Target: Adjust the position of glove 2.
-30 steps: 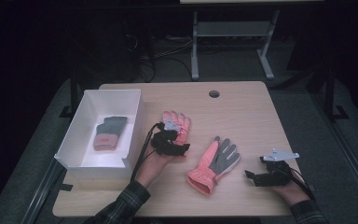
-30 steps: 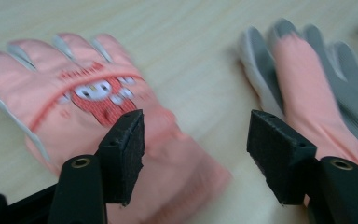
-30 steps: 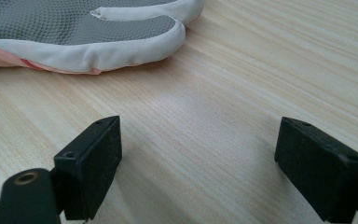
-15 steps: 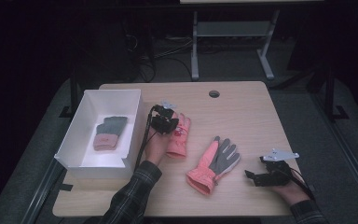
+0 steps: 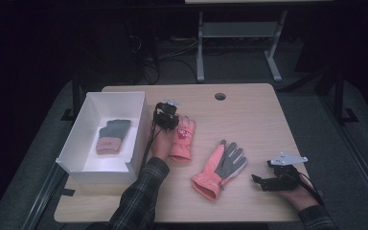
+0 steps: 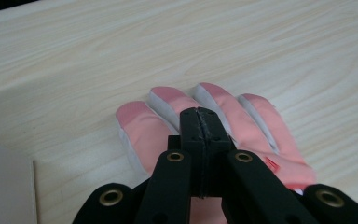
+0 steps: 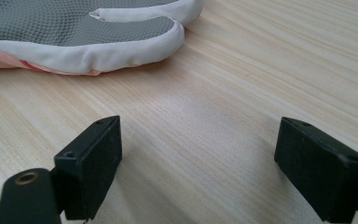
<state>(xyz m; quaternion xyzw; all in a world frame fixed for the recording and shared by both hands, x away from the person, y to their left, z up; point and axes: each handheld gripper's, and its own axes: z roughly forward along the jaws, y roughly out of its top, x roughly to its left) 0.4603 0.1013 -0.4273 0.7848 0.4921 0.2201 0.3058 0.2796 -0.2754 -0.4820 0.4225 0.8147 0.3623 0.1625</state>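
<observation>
L gripper (image 6: 199,122) jaws together, pinching nothing visible, tips over pink glove (image 5: 182,139) just R of white box (image 5: 76,143). Glove's long axis runs fingers-away from person. R gripper (image 7: 198,154) jaws apart, near grey-palm glove (image 5: 220,168).

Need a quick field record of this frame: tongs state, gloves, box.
left tongs: shut, jaws together above the pink glove; whether fabric is pinched cannot be told
right tongs: open, resting on the table, holding nothing
grey-palmed glove: flat on the table, mid-right, near the right tongs
white box: at the table's left edge
box contents: one grey and pink glove
</observation>
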